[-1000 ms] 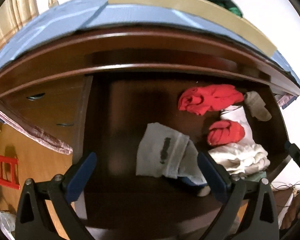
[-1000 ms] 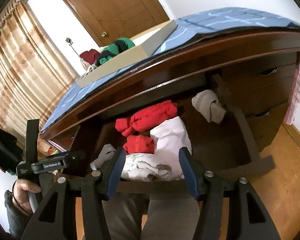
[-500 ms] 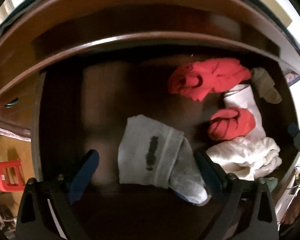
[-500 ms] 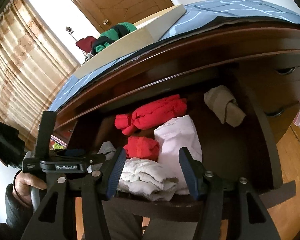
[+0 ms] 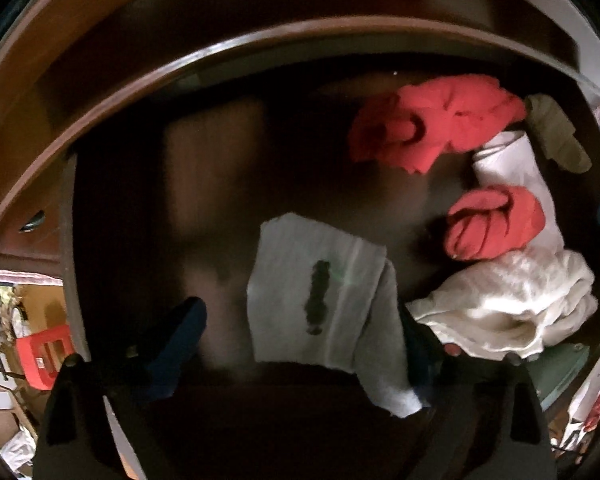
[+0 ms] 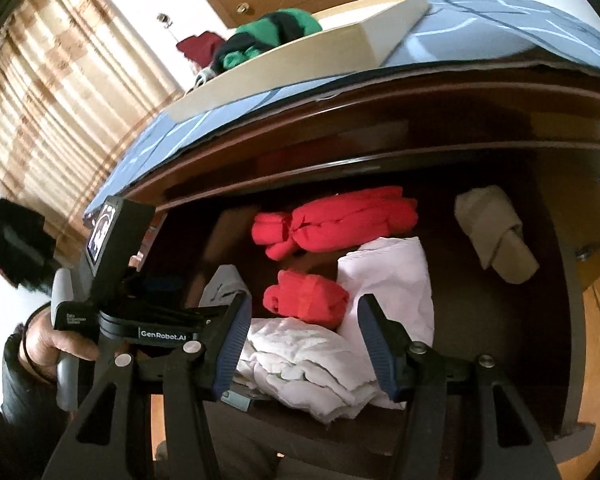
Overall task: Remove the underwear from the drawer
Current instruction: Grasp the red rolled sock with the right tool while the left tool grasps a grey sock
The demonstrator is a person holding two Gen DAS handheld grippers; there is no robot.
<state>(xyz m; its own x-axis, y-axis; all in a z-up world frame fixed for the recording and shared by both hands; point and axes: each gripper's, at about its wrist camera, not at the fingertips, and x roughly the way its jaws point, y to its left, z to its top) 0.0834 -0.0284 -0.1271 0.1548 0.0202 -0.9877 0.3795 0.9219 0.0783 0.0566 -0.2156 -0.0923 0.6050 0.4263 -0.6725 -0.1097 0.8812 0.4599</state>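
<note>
The dark wooden drawer stands open. A folded grey underwear with a dark mark lies near its front; it also shows in the right wrist view. My left gripper is open, low over it, its blue fingers either side of the cloth. My right gripper is open above a crumpled white garment at the drawer front. Behind lie a small red roll, a big red bundle and a folded white piece.
A beige folded cloth lies at the drawer's right side. On the blue-covered top stands a cream tray with green clothes. A wooden door and curtains are behind. A red stool stands on the floor at left.
Both grippers have moved forward and down into the drawer. The left one has dropped closer over the grey underwear. Both stay open.
</note>
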